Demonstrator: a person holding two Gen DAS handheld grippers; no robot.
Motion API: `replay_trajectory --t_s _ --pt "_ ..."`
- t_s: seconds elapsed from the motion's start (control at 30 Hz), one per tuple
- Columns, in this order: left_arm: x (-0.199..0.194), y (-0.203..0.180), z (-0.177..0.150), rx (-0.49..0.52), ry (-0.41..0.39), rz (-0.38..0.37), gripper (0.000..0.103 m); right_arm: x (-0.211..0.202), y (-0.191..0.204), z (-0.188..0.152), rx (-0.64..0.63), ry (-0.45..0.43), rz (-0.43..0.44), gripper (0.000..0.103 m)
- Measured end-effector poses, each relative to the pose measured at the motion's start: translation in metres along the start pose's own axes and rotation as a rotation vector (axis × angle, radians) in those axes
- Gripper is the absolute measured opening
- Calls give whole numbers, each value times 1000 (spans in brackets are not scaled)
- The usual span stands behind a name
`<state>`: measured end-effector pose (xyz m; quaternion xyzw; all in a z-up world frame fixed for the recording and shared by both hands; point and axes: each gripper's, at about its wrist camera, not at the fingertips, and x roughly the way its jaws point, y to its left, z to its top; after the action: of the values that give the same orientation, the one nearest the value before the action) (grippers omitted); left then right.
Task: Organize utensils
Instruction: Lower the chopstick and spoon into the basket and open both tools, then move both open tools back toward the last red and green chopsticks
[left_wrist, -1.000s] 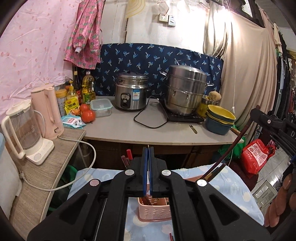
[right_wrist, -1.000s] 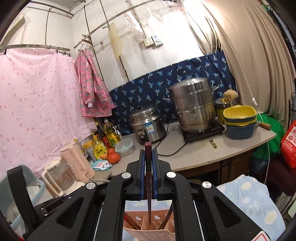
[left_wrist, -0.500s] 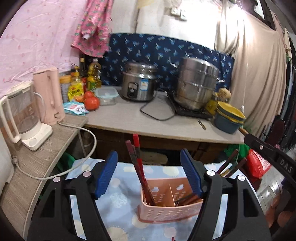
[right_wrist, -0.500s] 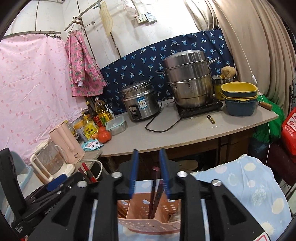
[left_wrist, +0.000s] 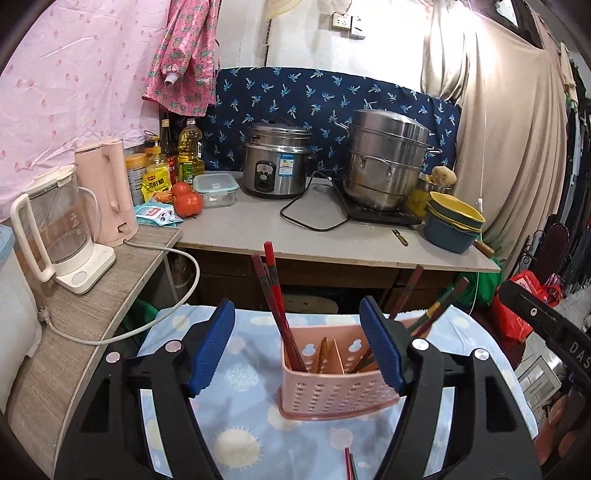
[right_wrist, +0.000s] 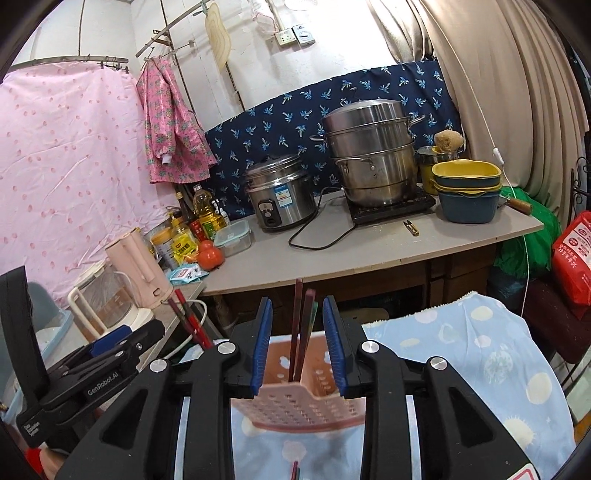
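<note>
Here both grippers' fingers (left_wrist: 214, 350) stand apart; chopsticks (right_wrist: 301, 325) rest in pink holder (left_wrist: 332, 391).

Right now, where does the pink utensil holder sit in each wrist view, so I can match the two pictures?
Left wrist view: the pink utensil holder stands low and centre-right on the blue cloth, chopsticks leaning out of both compartments.
Right wrist view: it sits bottom centre, framed by that gripper's jaws.
Shared landmark: the steel rice cooker on the counter behind.
</note>
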<state>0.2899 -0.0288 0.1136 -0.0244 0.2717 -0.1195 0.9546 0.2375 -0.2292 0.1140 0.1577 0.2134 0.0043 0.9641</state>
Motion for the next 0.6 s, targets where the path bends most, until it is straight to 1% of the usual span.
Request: replay_trajectory --t_s 0.17,0.27,0.43,0.6 --pt "-21 -2 -18 6 21 16 66 -26 0 -25 -27 29 -9 29" --pt "-32 -3 -34 11 46 19 66 -42 -3 -47 -31 62 -13 29" --pt "-49 -9 -69 25 92 36 66 -65 -5 -85 -38 122 -19 29" --pt "-63 -15 -103 20 142 34 66 -85 -2 -125 -56 185 -22 29"
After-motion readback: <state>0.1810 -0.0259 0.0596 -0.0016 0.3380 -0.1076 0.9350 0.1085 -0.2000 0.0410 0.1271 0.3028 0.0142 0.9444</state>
